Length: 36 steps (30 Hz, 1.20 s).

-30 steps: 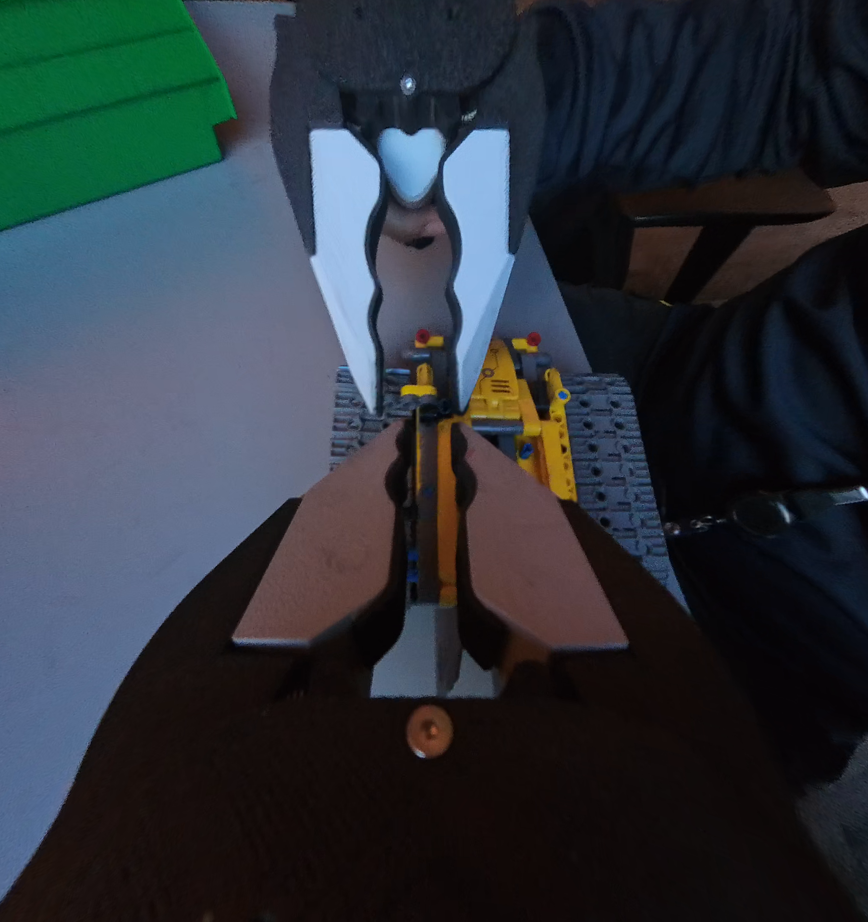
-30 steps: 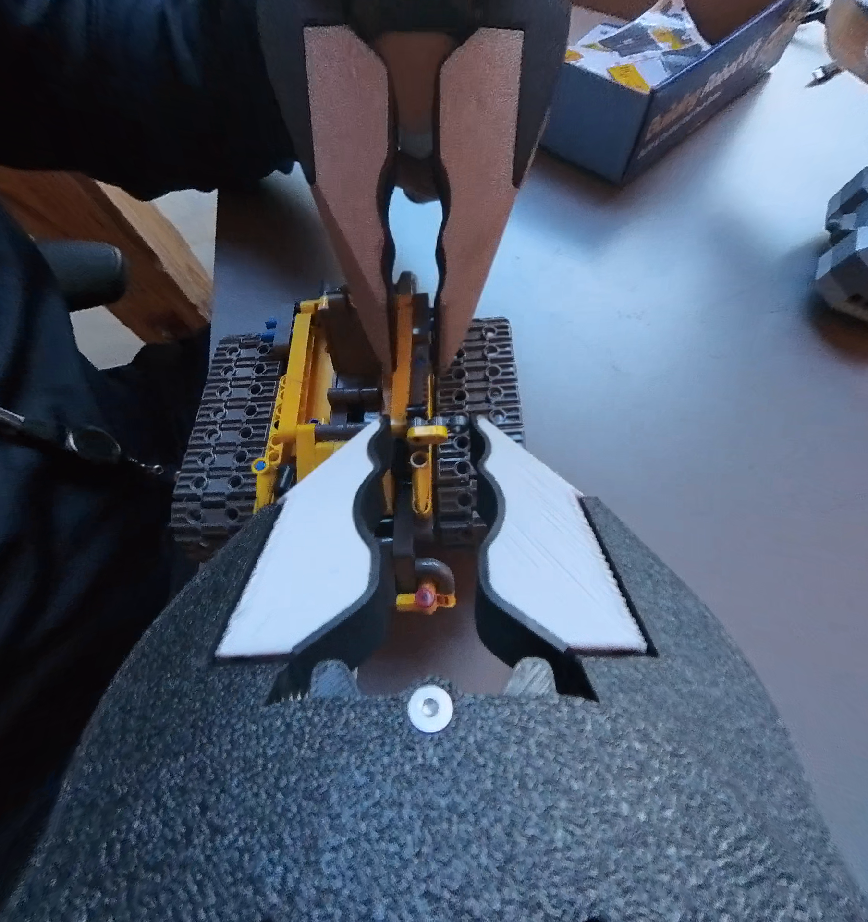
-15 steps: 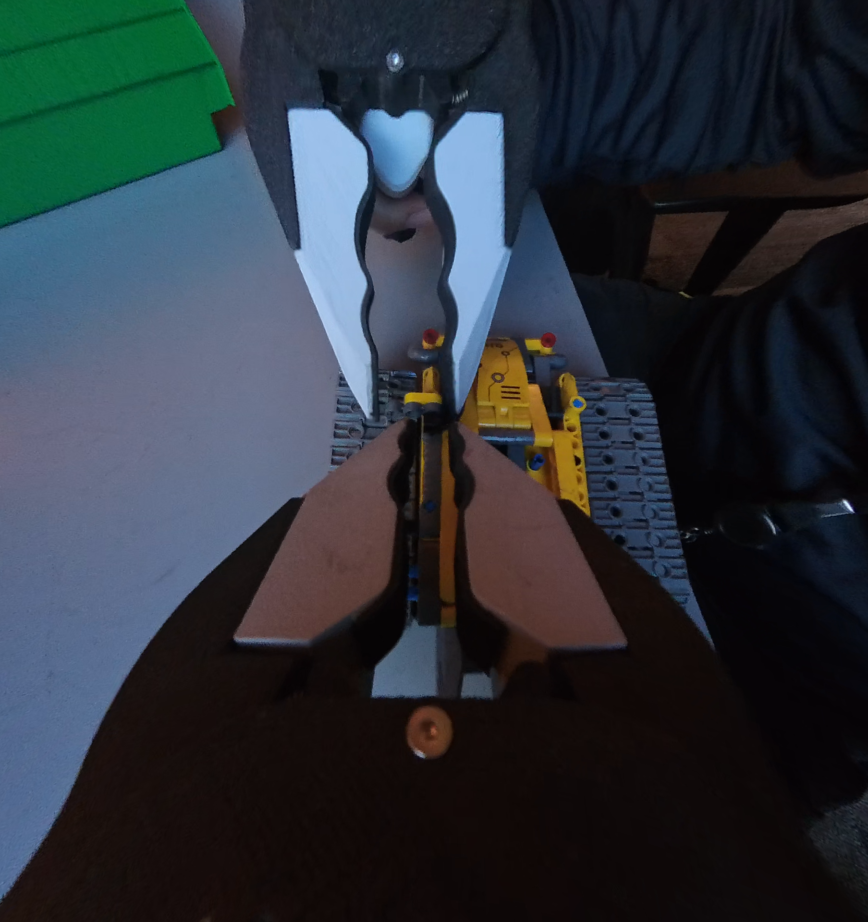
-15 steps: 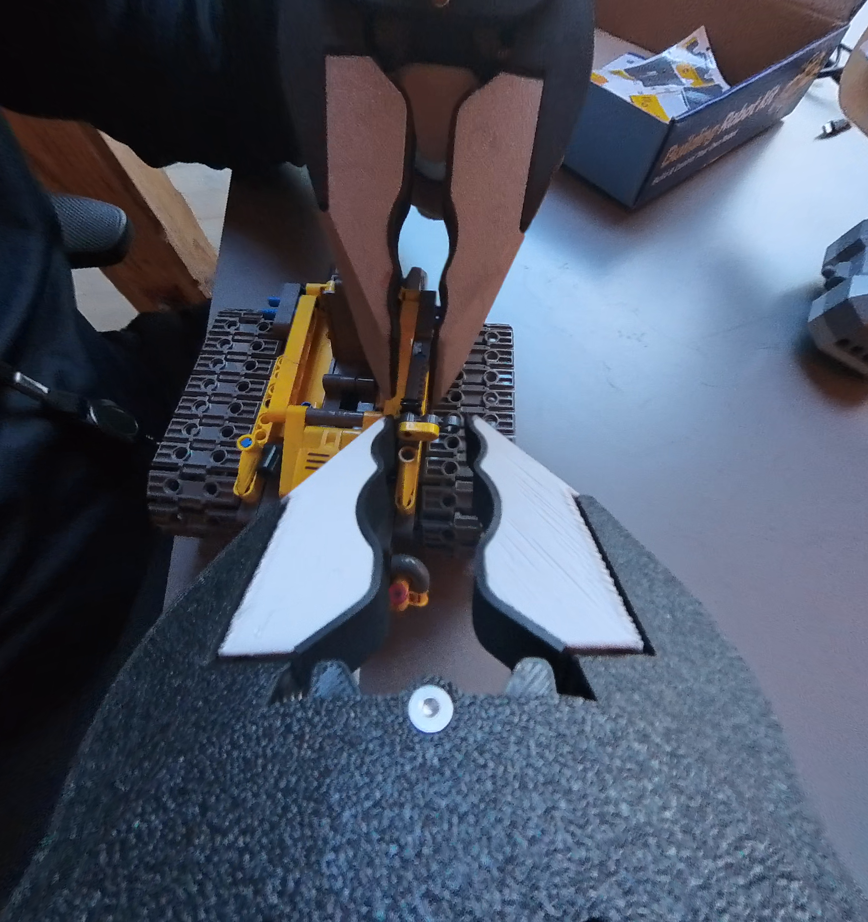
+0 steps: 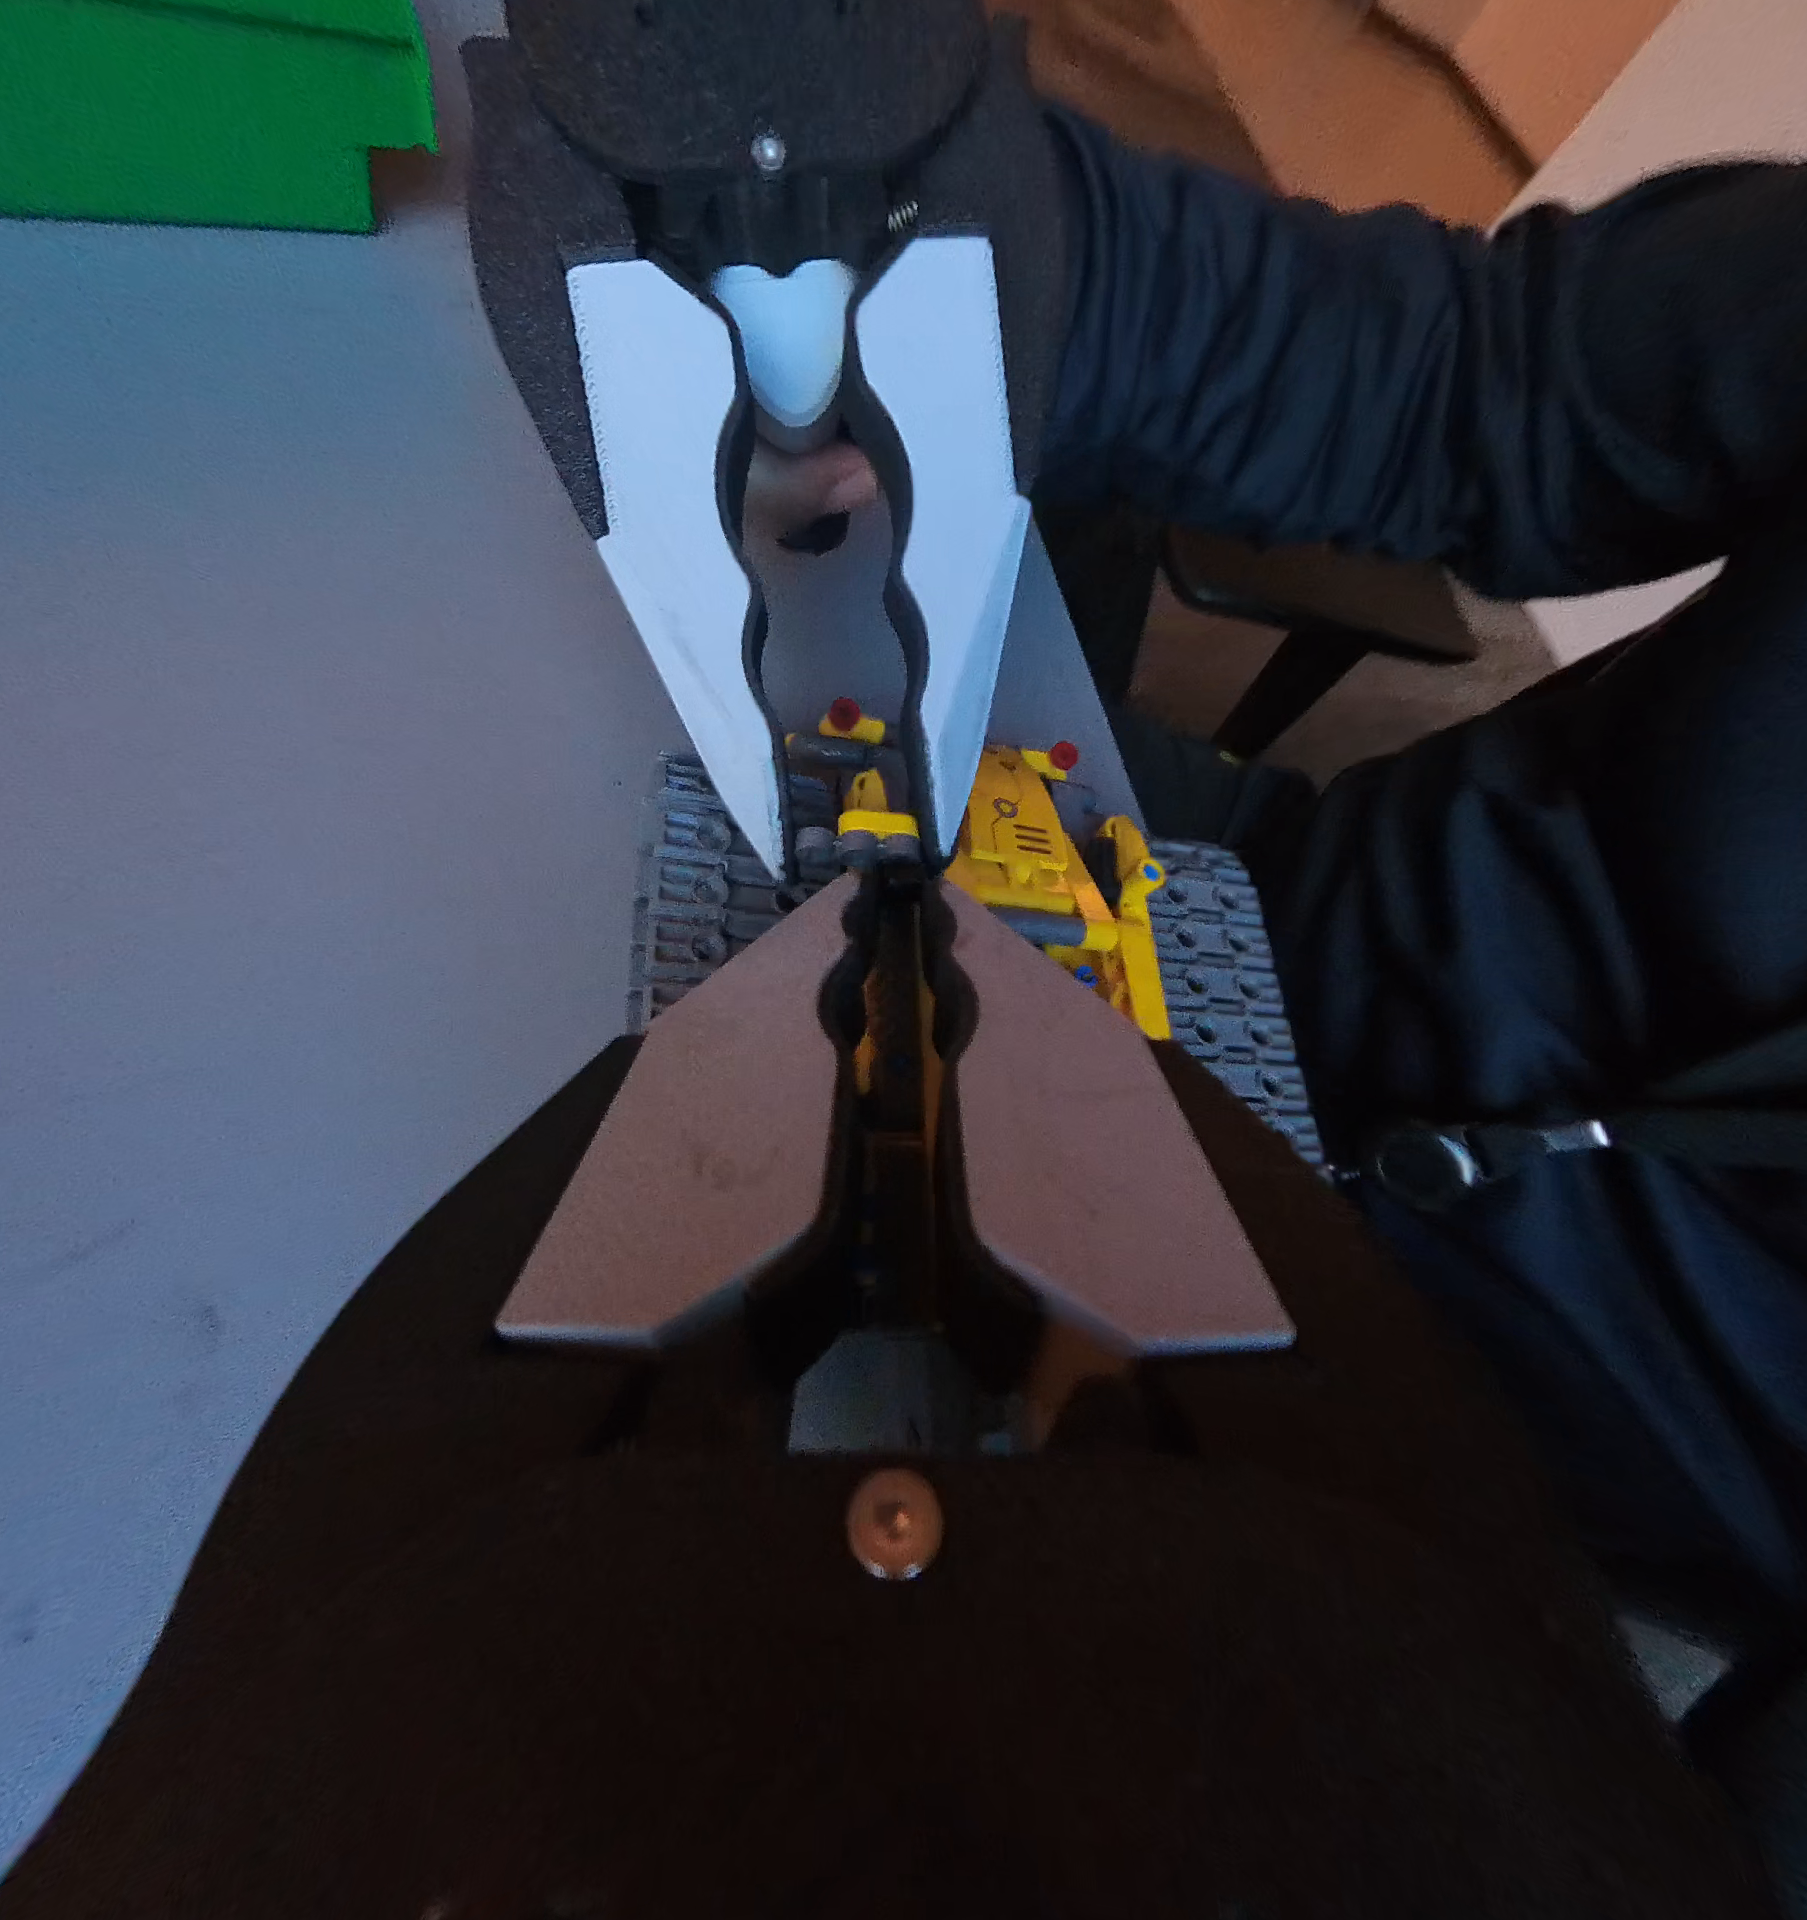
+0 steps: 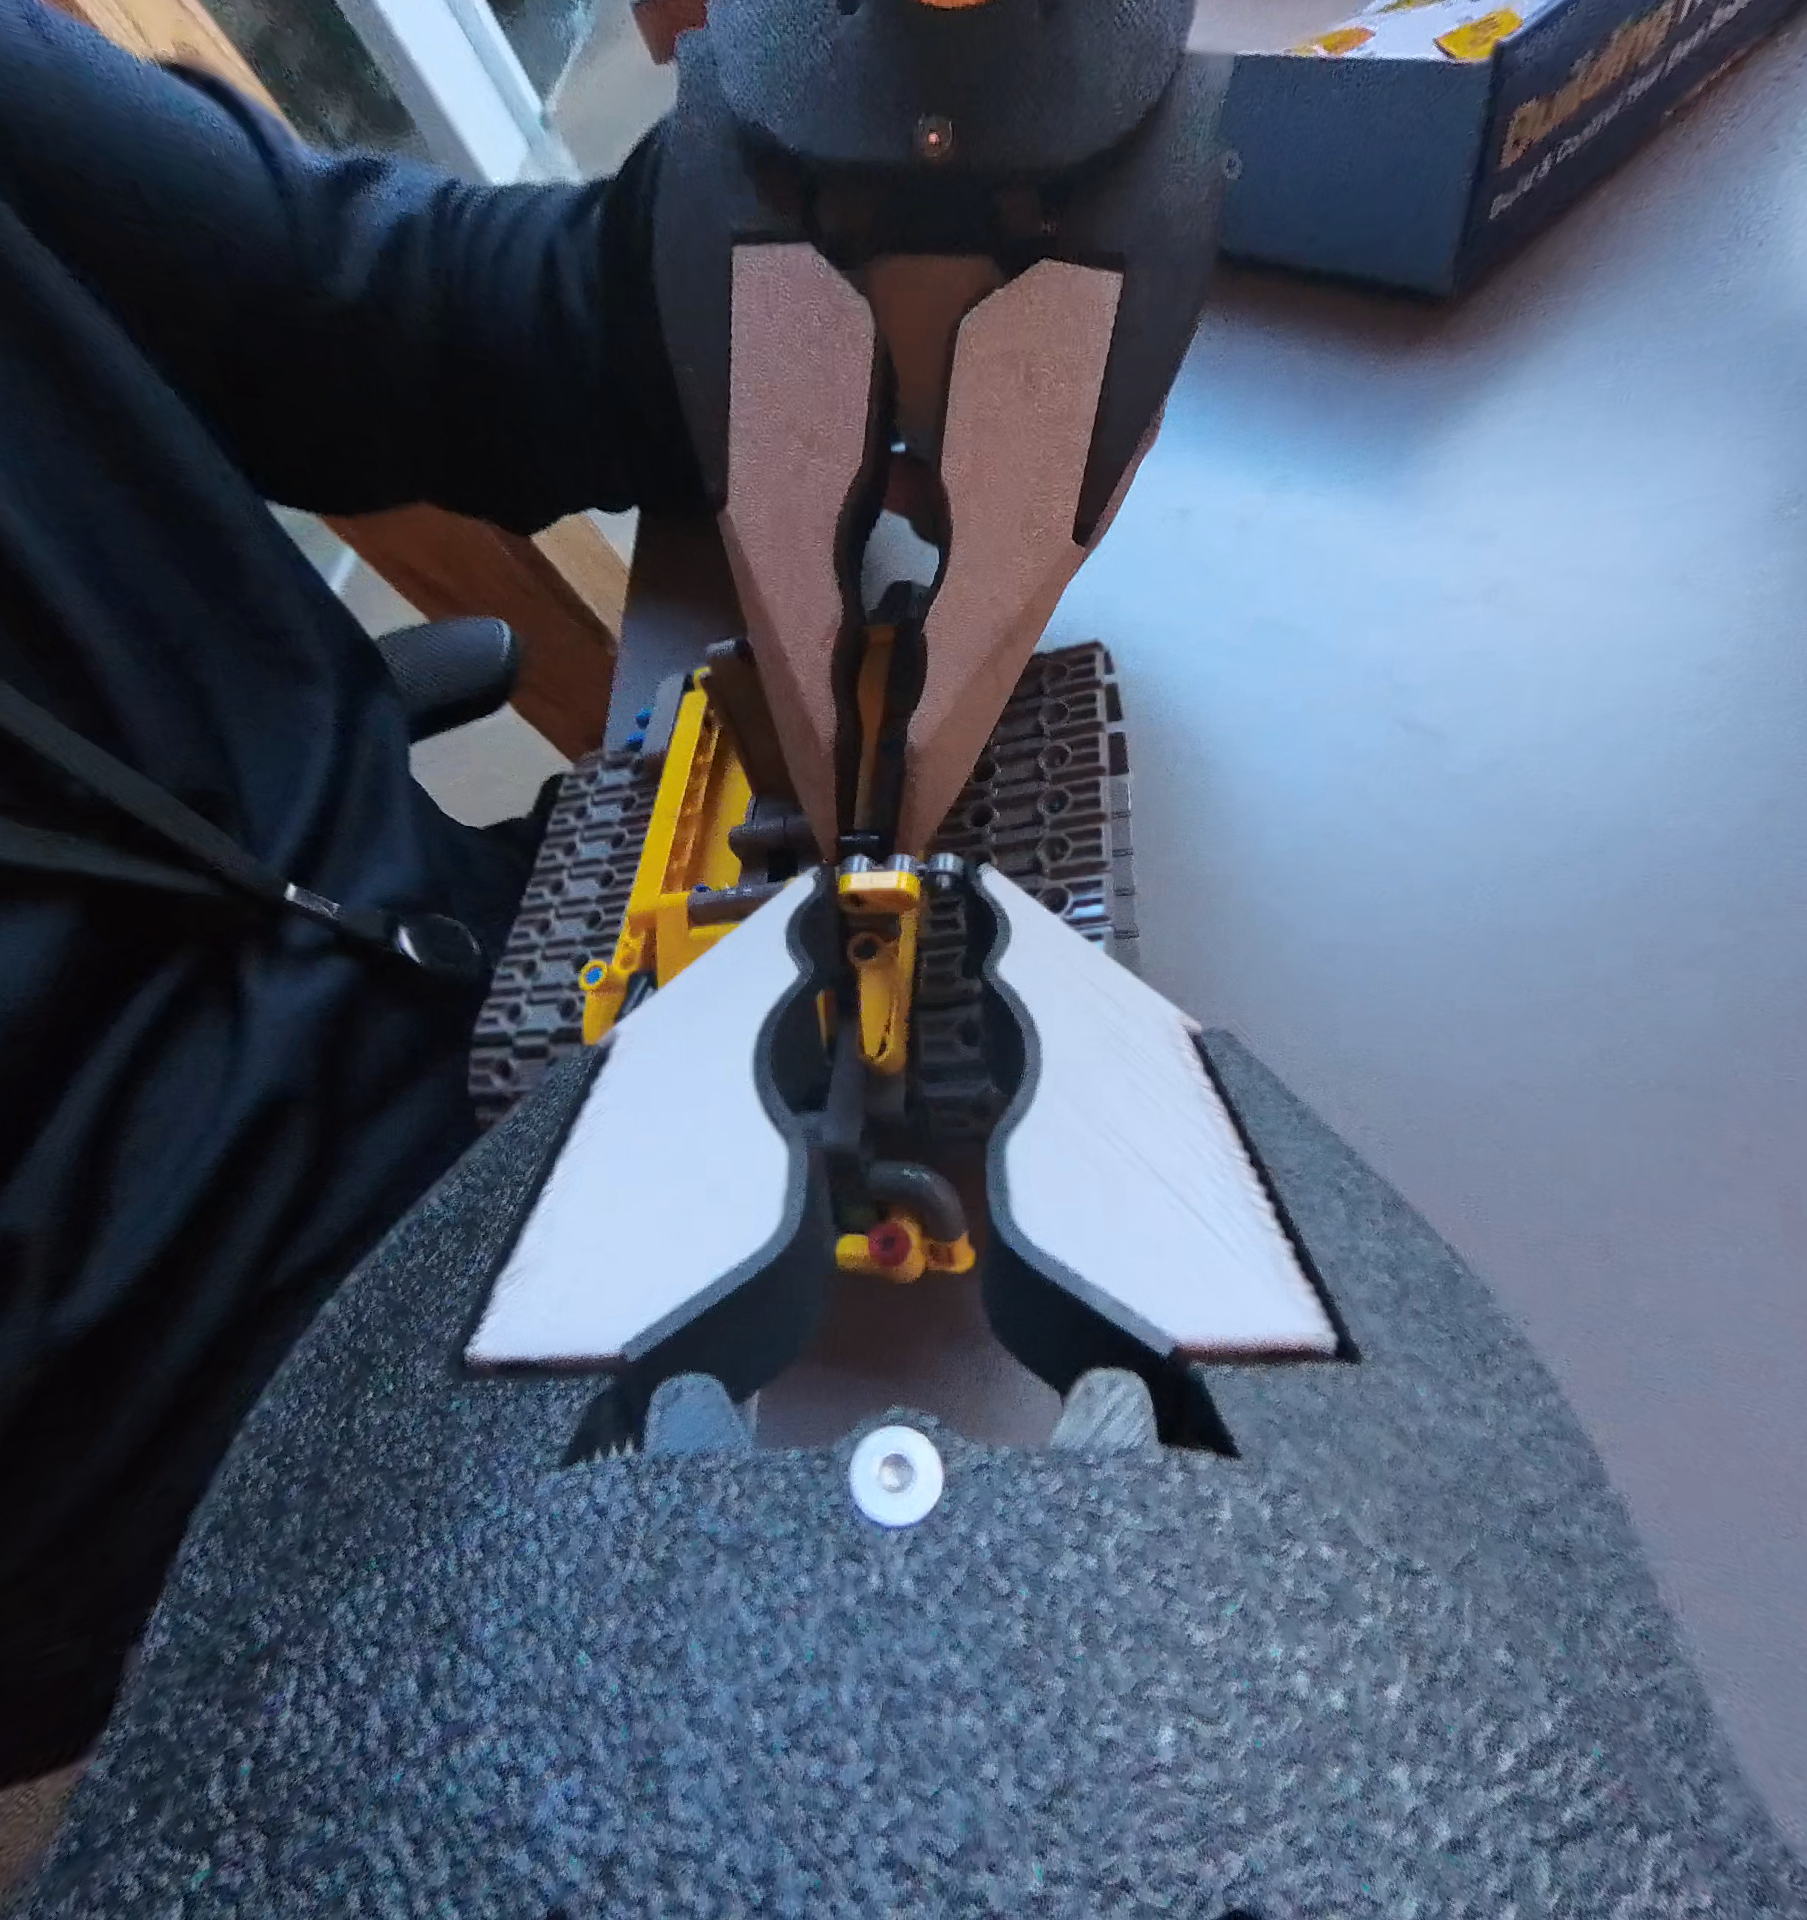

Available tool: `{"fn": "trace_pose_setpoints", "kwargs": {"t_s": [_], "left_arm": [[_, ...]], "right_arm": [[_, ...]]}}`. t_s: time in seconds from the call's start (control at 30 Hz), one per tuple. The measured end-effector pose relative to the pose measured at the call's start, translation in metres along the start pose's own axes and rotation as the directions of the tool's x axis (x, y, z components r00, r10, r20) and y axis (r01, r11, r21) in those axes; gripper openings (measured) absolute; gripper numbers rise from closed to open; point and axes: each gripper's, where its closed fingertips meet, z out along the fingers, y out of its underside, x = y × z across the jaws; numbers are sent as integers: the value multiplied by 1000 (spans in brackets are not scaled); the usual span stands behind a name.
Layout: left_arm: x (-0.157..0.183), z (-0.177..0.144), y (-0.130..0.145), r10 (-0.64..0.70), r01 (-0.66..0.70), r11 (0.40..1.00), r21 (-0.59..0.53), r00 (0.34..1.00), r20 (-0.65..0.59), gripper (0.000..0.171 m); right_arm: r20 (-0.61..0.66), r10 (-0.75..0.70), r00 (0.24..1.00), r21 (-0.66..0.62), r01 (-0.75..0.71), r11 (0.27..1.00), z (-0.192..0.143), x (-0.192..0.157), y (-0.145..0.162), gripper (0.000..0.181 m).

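blue box (image 6: 1501, 135) cut off, toy vehicle (image 5: 1044, 862) partly hidden

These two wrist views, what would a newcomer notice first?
The yellow toy digger on grey tracks, at the table's near edge. Two grippers meet nose to nose over it: the brown-fingered left gripper has its jaws shut on the digger's yellow arm, and the white-fingered right gripper straddles the same arm.

Office or hobby room: grey desk (image 6: 1501, 727), kit box (image 6: 1398, 187), chair armrest (image 6: 452, 655)
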Motion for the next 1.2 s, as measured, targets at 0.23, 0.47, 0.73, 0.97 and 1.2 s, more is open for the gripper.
{"fn": "trace_pose_setpoints", "kwargs": {"t_s": [0.23,0.47,0.73,0.97,1.2], "left_arm": [[1,-2,-1,-103,109,993,46,988,-116,5],[-3,-5,-2,-142,150,987,60,981,-131,6],[-2,-9,-4,-181,201,975,90,964,-194,6],[1,-8,-6,-190,218,971,98,953,-236,6],[4,-4,-3,-87,103,991,86,982,-168,6]], "right_arm": [[89,198,976,13,-200,980,0,-2,-1,22],[177,417,891,-12,-422,907,0,-3,-2,11],[183,431,884,30,-443,896,-4,-2,-9,12],[201,435,878,46,-452,891,-5,-5,-9,12],[7,115,993,48,-116,992,-10,-12,-3,25]]}}
